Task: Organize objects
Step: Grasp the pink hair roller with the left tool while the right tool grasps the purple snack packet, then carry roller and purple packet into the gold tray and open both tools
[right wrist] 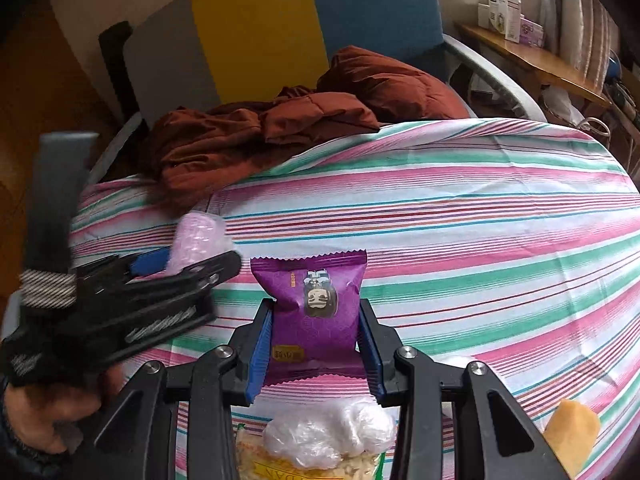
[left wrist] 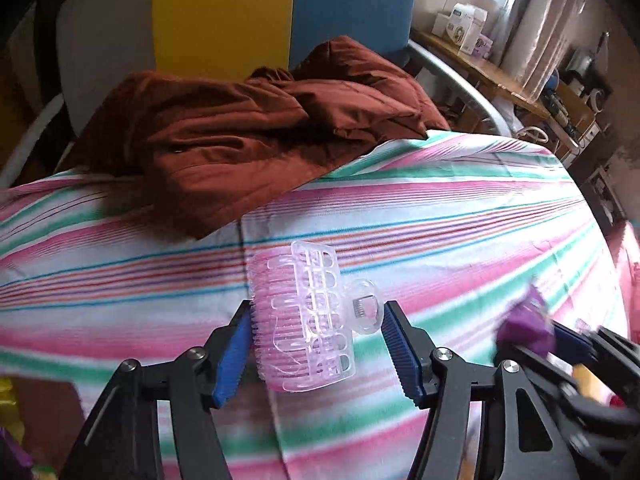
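A clear pink hair claw clip (left wrist: 308, 320) lies between the blue pads of my left gripper (left wrist: 318, 306); one pad rests against its teeth and the other against its handle, just above the striped cloth (left wrist: 440, 208). In the right wrist view the same clip (right wrist: 198, 236) shows blurred in the left gripper (right wrist: 188, 264), held by a person's hand. My right gripper (right wrist: 316, 304) is shut on a purple snack packet (right wrist: 316, 320), upright between its pads. That packet (left wrist: 528, 324) also appears blurred at the right of the left wrist view.
A crumpled rust-brown jacket (left wrist: 260, 128) lies at the far edge of the cloth, before a chair back of grey, yellow and blue. Under the right gripper sit a white plastic bundle (right wrist: 332, 432) and a snack bag. A yellow-orange thing (right wrist: 572, 432) lies at the near right.
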Motion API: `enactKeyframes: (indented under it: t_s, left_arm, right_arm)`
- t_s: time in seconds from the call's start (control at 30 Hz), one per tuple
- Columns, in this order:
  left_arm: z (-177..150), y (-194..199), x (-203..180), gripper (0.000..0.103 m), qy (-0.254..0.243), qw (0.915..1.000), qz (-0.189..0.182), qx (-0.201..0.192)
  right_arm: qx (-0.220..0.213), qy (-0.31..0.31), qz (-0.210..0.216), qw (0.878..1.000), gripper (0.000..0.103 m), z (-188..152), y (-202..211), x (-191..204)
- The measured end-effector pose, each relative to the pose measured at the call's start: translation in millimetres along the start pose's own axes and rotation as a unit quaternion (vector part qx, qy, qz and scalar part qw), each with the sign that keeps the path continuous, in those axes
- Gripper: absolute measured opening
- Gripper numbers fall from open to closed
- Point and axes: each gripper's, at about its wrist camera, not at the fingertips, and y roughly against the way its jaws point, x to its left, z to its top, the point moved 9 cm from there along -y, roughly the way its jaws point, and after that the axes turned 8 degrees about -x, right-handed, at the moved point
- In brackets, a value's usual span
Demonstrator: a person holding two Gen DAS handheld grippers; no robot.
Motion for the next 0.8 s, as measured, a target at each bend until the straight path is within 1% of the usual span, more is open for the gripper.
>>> enactKeyframes:
  t_s: [0.07,0.3,0.4,0.5,0.63,0.8]
  left_arm:
    - [-2.8,17.1,0.8,0.064,0.007,0.9999,-0.003,-0.007]
    - [-5.2,80.5,2.7,0.064,0.007,0.9986,-0.006,-0.052]
    - [-2.8,107.4,5.4,0.064,0.009,0.9972,-0.007,-0.074]
    - [-2.6,137.7,11.5,0.064,0.019,0.9954,-0.015,-0.093]
    - [-0.8,171.7,20.4,0.064,0.016,0.9923,-0.01,-0.123]
    - [-3.5,216.8,33.9,0.064,-0.001,0.9859,0.009,-0.167]
  right_arm:
    - [-0.001,0.003,0.004,1.0,0.04,-1.2,-0.2,2.8]
    - [0.003,0.025,0.026,0.999,0.039,-11.7,-6.1,22.3]
    - [0.003,0.041,0.031,0.999,0.039,-15.7,-8.2,32.2]
    - [0.001,0.047,0.034,0.998,0.039,-19.2,-8.8,38.3]
    - [0.002,0.059,0.035,0.998,0.039,-22.1,-8.1,47.0]
    - [0.005,0.066,0.044,0.997,0.039,-26.0,-5.8,63.6]
